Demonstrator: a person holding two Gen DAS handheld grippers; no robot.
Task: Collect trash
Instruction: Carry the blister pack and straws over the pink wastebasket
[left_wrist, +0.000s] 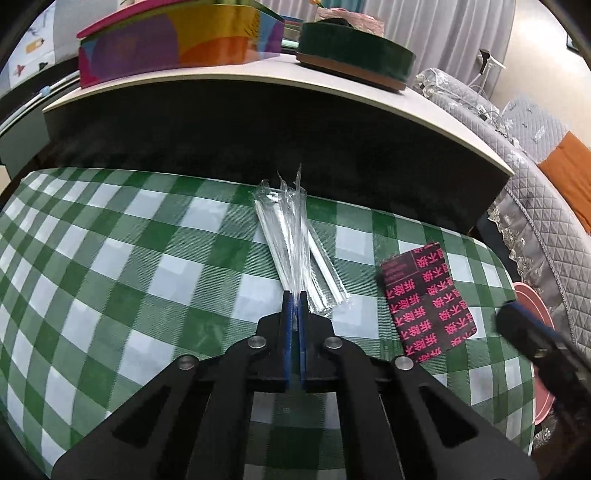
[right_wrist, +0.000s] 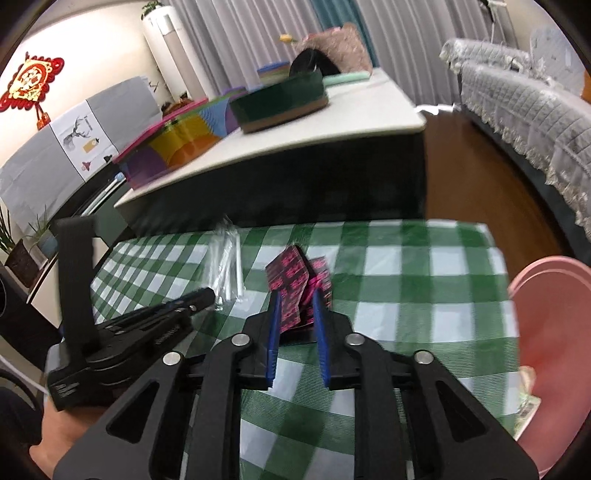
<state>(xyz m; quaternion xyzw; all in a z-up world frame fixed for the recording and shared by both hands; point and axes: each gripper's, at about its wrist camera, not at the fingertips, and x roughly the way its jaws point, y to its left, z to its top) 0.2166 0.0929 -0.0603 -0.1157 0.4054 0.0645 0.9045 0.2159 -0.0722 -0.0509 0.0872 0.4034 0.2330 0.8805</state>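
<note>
A bundle of clear plastic straw wrappers (left_wrist: 291, 236) lies on the green checked tablecloth (left_wrist: 147, 277). My left gripper (left_wrist: 294, 295) is shut on the bundle's near end. A black packet with pink characters (left_wrist: 428, 295) lies to its right on the cloth. In the right wrist view that packet (right_wrist: 291, 284) shows between and just past the blue fingers (right_wrist: 275, 317) of my right gripper (right_wrist: 297, 299), which stands narrowly open; the pads do not press on it. The left gripper (right_wrist: 199, 297) shows from the side at the wrappers (right_wrist: 227, 266).
A pink bin (right_wrist: 554, 332) stands off the cloth's right edge. Behind the low table rises a taller white-topped table (left_wrist: 369, 85) bearing a colourful box (left_wrist: 177, 40) and a round green box (left_wrist: 354, 51). A grey-covered sofa (right_wrist: 524, 103) lines the right. A hand (right_wrist: 55, 435) holds the left gripper.
</note>
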